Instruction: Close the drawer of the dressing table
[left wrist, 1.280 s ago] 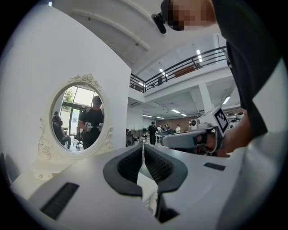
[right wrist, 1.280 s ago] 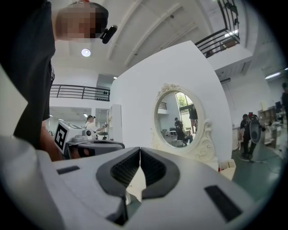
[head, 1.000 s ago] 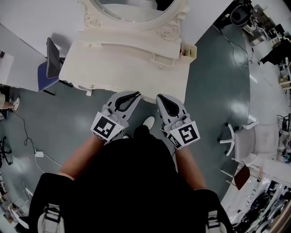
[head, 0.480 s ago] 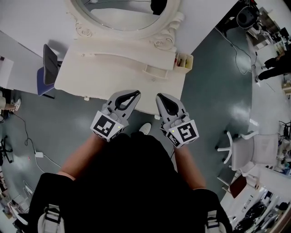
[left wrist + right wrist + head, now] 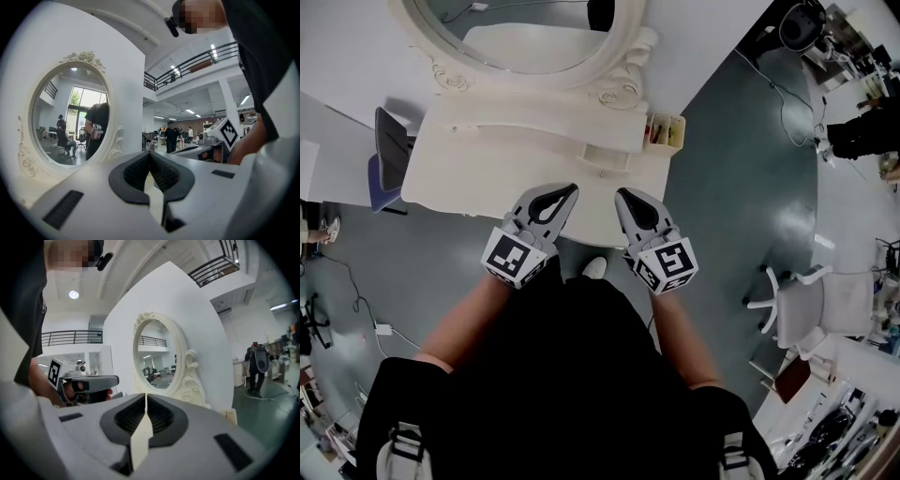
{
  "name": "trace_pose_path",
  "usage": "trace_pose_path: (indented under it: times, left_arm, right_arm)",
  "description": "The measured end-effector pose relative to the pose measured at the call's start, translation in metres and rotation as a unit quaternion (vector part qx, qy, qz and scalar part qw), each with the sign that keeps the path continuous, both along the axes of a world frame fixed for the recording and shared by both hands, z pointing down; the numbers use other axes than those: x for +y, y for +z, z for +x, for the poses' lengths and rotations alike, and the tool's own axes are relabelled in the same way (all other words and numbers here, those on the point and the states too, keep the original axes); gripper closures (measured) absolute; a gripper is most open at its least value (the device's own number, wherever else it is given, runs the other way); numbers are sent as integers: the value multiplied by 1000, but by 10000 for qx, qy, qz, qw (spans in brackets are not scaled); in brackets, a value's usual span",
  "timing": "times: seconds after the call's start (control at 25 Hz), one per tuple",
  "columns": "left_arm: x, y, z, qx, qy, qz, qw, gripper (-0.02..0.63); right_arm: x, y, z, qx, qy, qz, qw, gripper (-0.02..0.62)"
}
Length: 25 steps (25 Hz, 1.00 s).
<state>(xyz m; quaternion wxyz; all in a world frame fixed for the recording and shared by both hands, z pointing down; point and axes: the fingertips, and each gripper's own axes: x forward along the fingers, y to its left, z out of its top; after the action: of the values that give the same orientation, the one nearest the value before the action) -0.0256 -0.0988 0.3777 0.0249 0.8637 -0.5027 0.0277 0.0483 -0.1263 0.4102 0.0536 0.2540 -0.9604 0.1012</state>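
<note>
Both tools are pressed together with nothing in them. In the left gripper view the left gripper (image 5: pixel 149 153) has its ribbed pads meeting at the tips, and only the pale surface beyond shows through the slot lower down. In the right gripper view the right gripper (image 5: pixel 146 397) is likewise closed tip to tip and empty. From the head view I see the left gripper (image 5: pixel 565 194) and right gripper (image 5: pixel 623 197) side by side, near each other but apart. Their tips lie over the front edge of the dressing table (image 5: pixel 450 173), and I cannot tell whether either touches it. The drawer (image 5: pixel 606 157) is a small one set in the raised shelf at the back of the tabletop, right of centre and under the mirror (image 5: pixel 520 33). Its front stands out a little from the shelf line. It lies ahead of the right gripper and clear of both tools. By my count there are two grippers, each with one marker cube, one table, one oval mirror and one drawer that I can make out. One small open box (image 5: pixel 665 131) sits at the table's right end, and one blue chair (image 5: pixel 382 169) stands at its left.
</note>
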Motion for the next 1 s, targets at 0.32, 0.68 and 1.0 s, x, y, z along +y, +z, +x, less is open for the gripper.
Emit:
trace_pose_path:
  times: [0.32, 0.68, 1.0]
  left_arm:
    - [-42, 25, -20, 8, 396, -51, 9992, 612]
    - [-84, 49, -41, -29, 1139, -76, 9935, 612]
    - [-108, 72, -49, -30, 1616, -183, 9867, 612]
  right_arm:
    - [-40, 61, -10, 599, 568, -661, 9944, 542]
    - [-71, 139, -27, 1204, 1343, -1557, 9712, 484]
    - [-79, 208, -42, 1540, 1777, -2357, 9430, 448]
